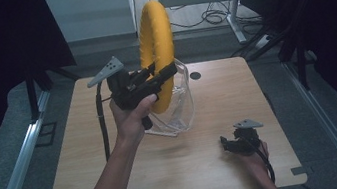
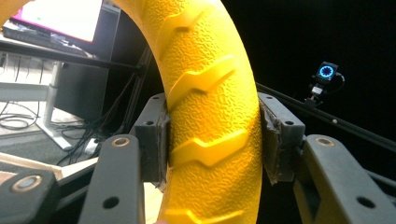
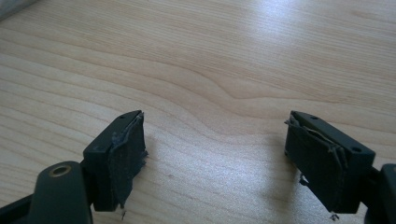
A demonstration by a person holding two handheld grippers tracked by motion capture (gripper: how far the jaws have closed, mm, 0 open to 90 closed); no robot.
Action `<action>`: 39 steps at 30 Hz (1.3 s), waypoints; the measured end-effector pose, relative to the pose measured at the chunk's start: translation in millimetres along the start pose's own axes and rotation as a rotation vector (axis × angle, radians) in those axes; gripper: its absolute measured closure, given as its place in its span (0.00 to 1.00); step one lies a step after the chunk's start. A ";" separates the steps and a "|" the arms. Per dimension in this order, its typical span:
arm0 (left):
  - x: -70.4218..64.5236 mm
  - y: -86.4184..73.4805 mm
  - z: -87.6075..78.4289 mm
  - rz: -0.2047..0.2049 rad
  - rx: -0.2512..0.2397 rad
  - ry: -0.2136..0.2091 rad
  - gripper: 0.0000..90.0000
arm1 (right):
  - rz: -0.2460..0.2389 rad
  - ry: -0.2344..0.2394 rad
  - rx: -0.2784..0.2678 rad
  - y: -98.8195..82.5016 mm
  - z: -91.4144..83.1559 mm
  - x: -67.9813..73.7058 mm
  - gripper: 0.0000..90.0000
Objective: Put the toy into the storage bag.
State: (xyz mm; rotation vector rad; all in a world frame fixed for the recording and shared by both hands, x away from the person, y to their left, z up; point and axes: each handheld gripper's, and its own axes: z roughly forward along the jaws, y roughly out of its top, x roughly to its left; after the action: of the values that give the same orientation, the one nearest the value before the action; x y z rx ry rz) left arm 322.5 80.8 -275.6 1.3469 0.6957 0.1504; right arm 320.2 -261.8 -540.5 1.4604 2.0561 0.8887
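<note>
From the high view I have the left gripper point(image 1: 161, 73) raised above the middle of the wooden worktop point(image 1: 90, 161), gripped in the left hand point(image 1: 131, 115), with its grey three-cornered plate point(image 1: 105, 71) pointing back-left. Its fingers are clamped on a yellow ring point(image 1: 156, 40) with a tyre-like tread, holding it upright on edge. The hold is on the ring's lower part; most of the hoop rises above the gripper.

In the left gripper view the ring point(image 2: 210, 112) runs top to bottom between the two pads point(image 2: 156, 140). Both pads press flat on its sides, and the raised chevron tread faces my camera.

Just behind and below the ring stands a clear plastic container point(image 1: 181, 107) on the worktop. The ring's bottom edge overlaps it in the high view; I cannot tell whether they touch.

The right gripper point(image 1: 227, 144) sits low near the worktop's front right, well apart from the ring, held in the right hand point(image 1: 254, 157). In the right gripper view its fingers point(image 3: 123, 154) stand wide, with bare wood between them.
</note>
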 end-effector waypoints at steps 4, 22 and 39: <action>4.3 -3.6 6.0 -0.007 0.010 0.005 0.57 | -0.001 0.000 0.000 0.0 0.1 -0.1 0.22; 21.6 -23.0 31.4 -0.025 0.044 0.028 0.57 | -0.003 -0.003 -0.001 0.0 0.0 -0.3 0.22; 58.1 -50.1 32.5 -0.097 0.061 0.115 0.57 | -0.001 0.000 0.001 -0.1 -0.1 -0.1 0.22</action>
State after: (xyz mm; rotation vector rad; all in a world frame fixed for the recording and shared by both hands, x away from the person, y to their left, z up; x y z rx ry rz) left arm 371.7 69.2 -341.9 1.3679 0.8669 0.1298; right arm 320.2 -261.9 -540.5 1.4595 2.0575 0.8879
